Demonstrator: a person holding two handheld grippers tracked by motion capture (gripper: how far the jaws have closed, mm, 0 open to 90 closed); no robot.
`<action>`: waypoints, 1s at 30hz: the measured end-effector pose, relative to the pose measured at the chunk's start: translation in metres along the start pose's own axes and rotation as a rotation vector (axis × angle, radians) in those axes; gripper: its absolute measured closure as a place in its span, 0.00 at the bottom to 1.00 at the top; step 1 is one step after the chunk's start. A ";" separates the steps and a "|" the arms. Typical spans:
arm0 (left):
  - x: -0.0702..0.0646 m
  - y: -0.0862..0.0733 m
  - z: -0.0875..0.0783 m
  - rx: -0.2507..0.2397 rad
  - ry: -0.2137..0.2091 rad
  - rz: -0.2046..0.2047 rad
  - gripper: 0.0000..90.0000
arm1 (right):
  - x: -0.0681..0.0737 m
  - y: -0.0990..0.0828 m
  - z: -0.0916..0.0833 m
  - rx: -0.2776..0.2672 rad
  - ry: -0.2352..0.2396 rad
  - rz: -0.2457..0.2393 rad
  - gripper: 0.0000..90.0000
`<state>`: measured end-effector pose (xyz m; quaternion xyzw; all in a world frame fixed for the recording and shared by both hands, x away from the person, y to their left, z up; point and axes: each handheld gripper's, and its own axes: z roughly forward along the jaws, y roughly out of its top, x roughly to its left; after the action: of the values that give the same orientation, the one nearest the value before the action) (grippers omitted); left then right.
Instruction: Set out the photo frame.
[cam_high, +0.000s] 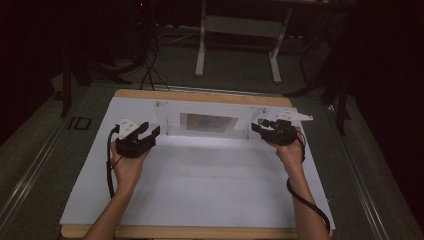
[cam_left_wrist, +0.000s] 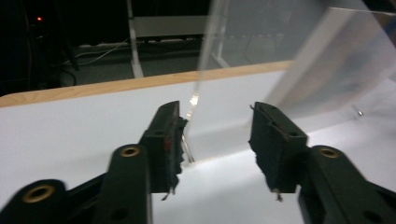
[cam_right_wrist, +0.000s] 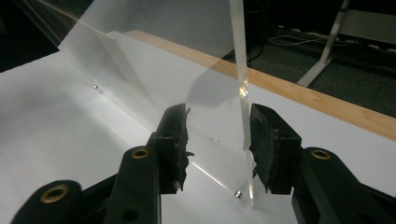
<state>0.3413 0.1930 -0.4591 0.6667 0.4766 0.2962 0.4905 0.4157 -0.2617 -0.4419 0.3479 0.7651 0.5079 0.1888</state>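
Flanking clear acrylic stand (cam_high: 207, 122) on white surface (cam_high: 200, 190): my left hand-held gripper (cam_high: 150, 131), my right hand-held gripper (cam_high: 259, 126), jaws apart, pressing nothing.

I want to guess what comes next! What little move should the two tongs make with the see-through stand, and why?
Probably both should close gently on the stand's side edges. The left tongs and right tongs each sit open at one end of the clear stand on the white table. An upright clear edge stands between the right jaws, near one pad. Squeezing comes before any lifting.
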 end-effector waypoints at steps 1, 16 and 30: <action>0.001 0.002 0.005 -0.002 -0.016 0.025 0.55 | 0.000 0.000 0.000 -0.003 0.001 0.001 0.64; -0.001 0.016 0.056 -0.045 -0.102 0.112 0.41 | -0.006 -0.018 0.018 -0.037 -0.023 0.030 0.60; 0.002 0.026 0.055 -0.010 -0.129 0.057 0.51 | 0.006 -0.016 0.021 -0.066 -0.146 0.022 0.63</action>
<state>0.3985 0.1731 -0.4543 0.6952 0.4234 0.2687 0.5151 0.4202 -0.2476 -0.4648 0.3862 0.7280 0.5083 0.2499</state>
